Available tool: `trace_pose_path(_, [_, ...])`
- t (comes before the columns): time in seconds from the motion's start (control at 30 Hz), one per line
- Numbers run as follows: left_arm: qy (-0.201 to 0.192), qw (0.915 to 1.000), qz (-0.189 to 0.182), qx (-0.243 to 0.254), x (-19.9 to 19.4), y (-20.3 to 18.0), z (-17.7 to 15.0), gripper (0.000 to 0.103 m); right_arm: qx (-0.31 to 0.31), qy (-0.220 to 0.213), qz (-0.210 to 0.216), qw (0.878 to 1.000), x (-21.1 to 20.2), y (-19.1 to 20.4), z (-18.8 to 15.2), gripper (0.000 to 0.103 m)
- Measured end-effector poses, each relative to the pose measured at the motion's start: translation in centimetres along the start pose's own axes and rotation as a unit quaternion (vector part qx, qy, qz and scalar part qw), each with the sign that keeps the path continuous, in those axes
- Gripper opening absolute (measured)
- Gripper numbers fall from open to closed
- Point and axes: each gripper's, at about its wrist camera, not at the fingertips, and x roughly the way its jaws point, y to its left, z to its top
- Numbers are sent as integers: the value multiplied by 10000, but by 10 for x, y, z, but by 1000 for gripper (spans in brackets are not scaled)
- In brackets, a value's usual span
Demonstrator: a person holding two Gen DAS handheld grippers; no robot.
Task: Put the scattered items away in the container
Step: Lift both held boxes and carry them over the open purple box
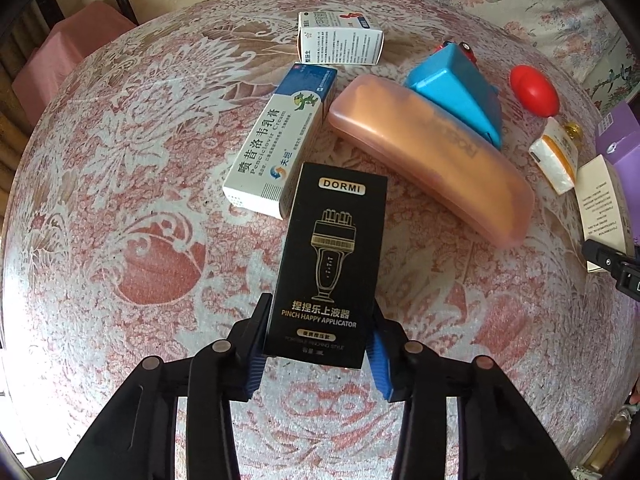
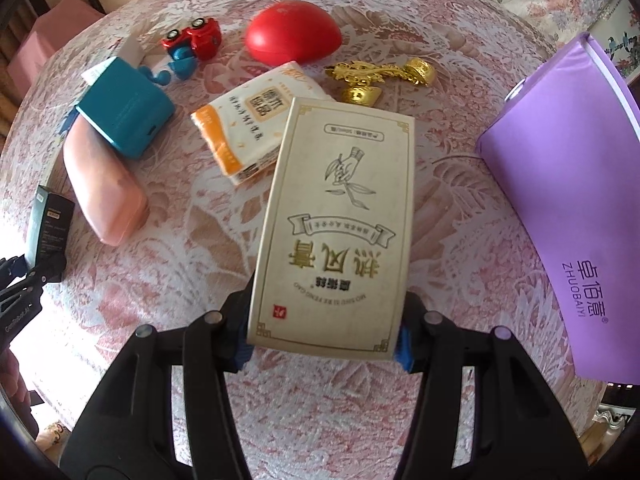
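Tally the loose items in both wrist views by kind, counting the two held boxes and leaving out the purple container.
Cardboard boxes: 4 (black DORMI box, cream box, Penciclovir cream box, white medicine box)
Cases: 2 (orange case, blue case)
Tissue packs: 1
Toy cars: 1
Red egg-shaped items: 1
Gold ornaments: 1
Total: 10

This is a lived-in home, most likely a bedroom or sitting room. A round table draped in a pink-and-white floral lace-patterned cloth (image 1: 132, 184) stands beside pale fabric printed with pink and blue flowers (image 1: 532, 4) and a pink-covered stool (image 1: 60, 60). Household odds and ends lie on the cloth: a white-and-blue ointment carton (image 1: 276, 140), an orange-and-white tissue packet (image 2: 256, 128), a red-and-blue toy car (image 2: 192, 42) and a gold dragon ornament (image 2: 376, 74).
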Motion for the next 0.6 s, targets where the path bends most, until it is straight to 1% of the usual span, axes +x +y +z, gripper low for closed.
trace_pose_path(0.17, [-18, 9999, -70, 80, -7, 7, -7, 42, 13, -104, 25, 9999, -14, 3, -5, 57])
trace_pose_path(0.27, [-53, 9998, -103, 140, -13, 10, -11, 42, 23, -154, 20, 9999, -6, 4, -11, 57])
trace_pose_path(0.37, [-131, 9996, -116, 234, -22, 14, -12, 42, 2, -191, 36, 9998, -13, 7, -18, 57])
trace_pose_path(0.43, [-195, 9992, -115, 316, -29, 16, -12, 42, -19, -233, 40, 9997, -5, 2, -20, 57])
trace_pose_path(0.47, [-224, 9991, -114, 351, -32, 17, -12, 42, -31, -241, 40, 9997, -12, 2, -26, 57])
trace_pose_path(0.5, [-252, 9989, -113, 386, -35, 18, -12, 42, -47, -247, 35, 9997, -10, 2, -25, 57])
trace_pose_path(0.53, [-280, 9987, -112, 420, -38, 20, -12, 42, -68, -260, 31, 9996, 0, -2, -15, 57])
trace_pose_path(0.6, [-340, 9981, -103, 498, -44, 15, -11, 42, -94, -297, 22, 9995, -6, 4, -17, 57])
